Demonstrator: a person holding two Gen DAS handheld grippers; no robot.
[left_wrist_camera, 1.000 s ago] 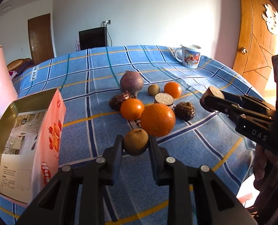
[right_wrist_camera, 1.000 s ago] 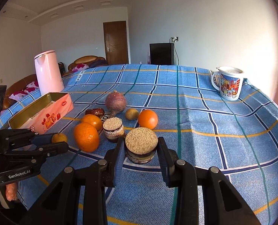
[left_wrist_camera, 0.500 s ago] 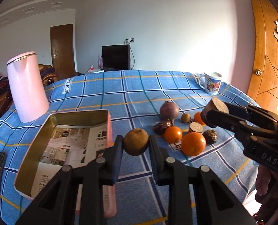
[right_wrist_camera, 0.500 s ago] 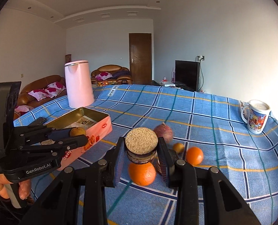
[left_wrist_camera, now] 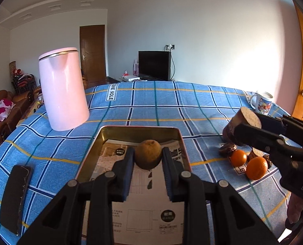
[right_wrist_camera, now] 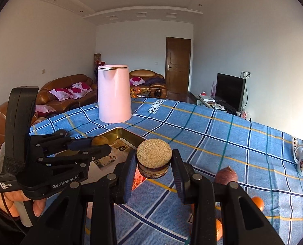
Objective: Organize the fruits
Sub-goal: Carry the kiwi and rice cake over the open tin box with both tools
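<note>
Kiwi sits clamped between the jaws of my left gripper, held in the air directly above the open gold-lined tin, whose paper-covered floor lies straight below and ahead of the fingers. Off to the right, my right gripper is closed on a cut chunk of brown fruit, flat pale face up, hanging over the blue checked tablecloth just beside the tin's near wall rather than over its opening. My left hand looks the nearer to a drop; the right, I judge, needs to travel leftward across the rim. Oranges and other fruit wait on the cloth, well apart from the pink kettle.
</note>
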